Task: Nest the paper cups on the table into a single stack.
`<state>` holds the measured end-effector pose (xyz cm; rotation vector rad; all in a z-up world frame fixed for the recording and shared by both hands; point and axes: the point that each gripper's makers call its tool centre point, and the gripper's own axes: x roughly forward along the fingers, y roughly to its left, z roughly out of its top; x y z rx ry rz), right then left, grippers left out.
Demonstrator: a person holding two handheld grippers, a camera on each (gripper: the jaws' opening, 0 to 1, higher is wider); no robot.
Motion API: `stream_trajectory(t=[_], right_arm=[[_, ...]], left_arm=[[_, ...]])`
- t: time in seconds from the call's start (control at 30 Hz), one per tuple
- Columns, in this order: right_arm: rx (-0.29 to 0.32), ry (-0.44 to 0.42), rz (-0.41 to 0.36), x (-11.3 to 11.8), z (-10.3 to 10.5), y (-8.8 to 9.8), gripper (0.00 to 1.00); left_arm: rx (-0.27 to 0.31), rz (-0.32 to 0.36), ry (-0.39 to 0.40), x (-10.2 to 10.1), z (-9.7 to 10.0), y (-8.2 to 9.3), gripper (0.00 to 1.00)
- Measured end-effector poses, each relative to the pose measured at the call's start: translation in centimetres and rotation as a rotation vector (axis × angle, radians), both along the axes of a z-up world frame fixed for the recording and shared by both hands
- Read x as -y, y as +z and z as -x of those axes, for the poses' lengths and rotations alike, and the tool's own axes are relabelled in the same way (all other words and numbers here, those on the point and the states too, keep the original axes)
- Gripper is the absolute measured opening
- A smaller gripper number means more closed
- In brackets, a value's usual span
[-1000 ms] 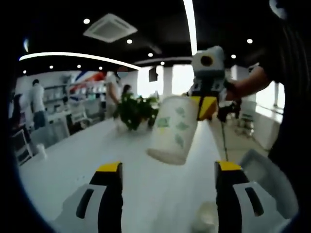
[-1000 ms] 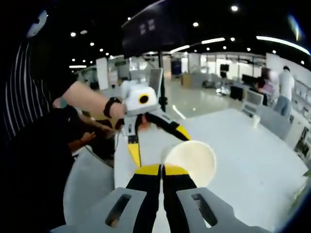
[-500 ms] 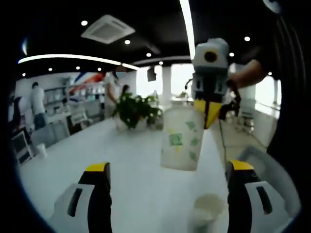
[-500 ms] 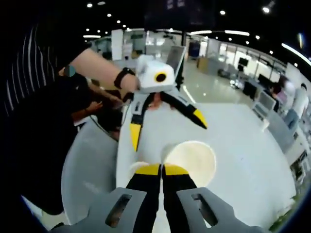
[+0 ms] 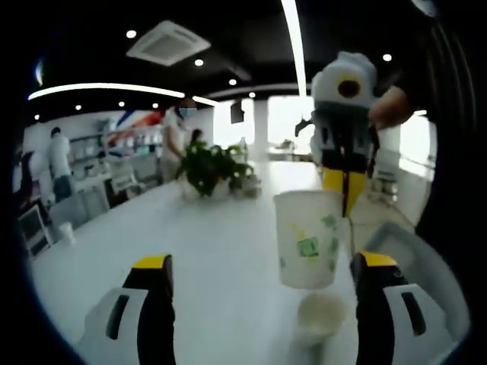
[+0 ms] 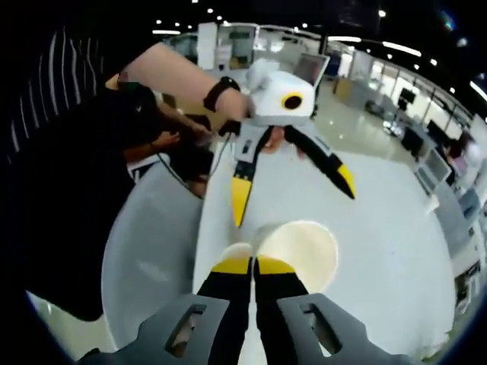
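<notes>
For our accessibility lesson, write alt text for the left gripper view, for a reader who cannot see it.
The right gripper holds a printed paper cup upright in the air, just above a second cup standing on the white table. The left gripper is open near the bottom, with a potted plant farther along the table.

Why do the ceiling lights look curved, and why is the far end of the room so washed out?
Left gripper view: the fisheye lens bends the ceiling light strip; bright windows wash out the far end; the printed white paper cup looks soft. Right gripper view: the white table curves likewise; the background is soft.
</notes>
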<state>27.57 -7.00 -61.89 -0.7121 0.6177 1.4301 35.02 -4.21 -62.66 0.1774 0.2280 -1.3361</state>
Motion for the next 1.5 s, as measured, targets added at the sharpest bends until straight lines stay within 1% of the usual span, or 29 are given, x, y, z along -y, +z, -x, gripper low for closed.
stream_trajectory(t=[0.1, 0.3, 0.5, 0.57, 0.7, 0.77, 0.9, 1.03, 1.27, 1.33, 1.47, 1.5], right_arm=[[-0.005, 0.007, 0.017, 0.0, 0.1, -0.4, 0.00], [-0.017, 0.020, 0.046, 0.1, 0.4, -1.1, 0.00], [-0.030, 0.034, 0.082, 0.0, 0.8, -2.2, 0.00], [-0.037, 0.052, 0.095, -0.3, 1.4, -2.6, 0.00], [-0.017, 0.104, 0.157, -0.5, 1.7, -3.9, 0.00], [-0.024, 0.113, 0.173, -0.6, 1.8, -4.5, 0.00], [-0.011, 0.148, 0.201, -0.9, 2.0, -4.9, 0.00], [-0.001, 0.182, 0.246, -0.8, 2.2, -5.9, 0.00], [0.008, 0.225, 0.283, -0.9, 2.4, -7.0, 0.00], [0.005, 0.237, 0.294, -1.0, 2.6, -7.3, 0.00], [-0.005, 0.257, 0.303, -1.3, 3.1, -7.9, 0.00], [0.006, 0.267, 0.321, -1.1, 3.1, -8.3, 0.00]], left_arm=[[-0.007, -0.001, -0.003, -0.1, 0.0, -0.1, 0.99], [-0.007, -0.020, -0.019, -0.2, 0.6, -0.6, 0.99], [-0.015, -0.036, -0.035, -0.6, 1.2, -1.2, 0.98], [-0.012, -0.039, -0.040, -0.7, 1.4, -1.3, 0.98], [-0.019, -0.036, -0.034, -1.1, 1.4, -1.3, 0.98], [-0.019, -0.033, -0.036, -1.1, 1.4, -1.3, 0.98], [-0.020, -0.040, -0.040, -1.3, 1.6, -1.6, 0.97], [-0.023, -0.047, -0.050, -1.5, 2.1, -2.0, 0.97], [-0.034, -0.060, -0.050, -1.9, 2.4, -2.8, 0.97], [-0.044, -0.064, -0.053, -2.0, 2.7, -3.0, 0.97], [-0.046, -0.072, -0.054, -2.1, 2.9, -3.5, 0.96], [-0.052, -0.076, -0.052, -2.2, 2.9, -3.7, 0.96]])
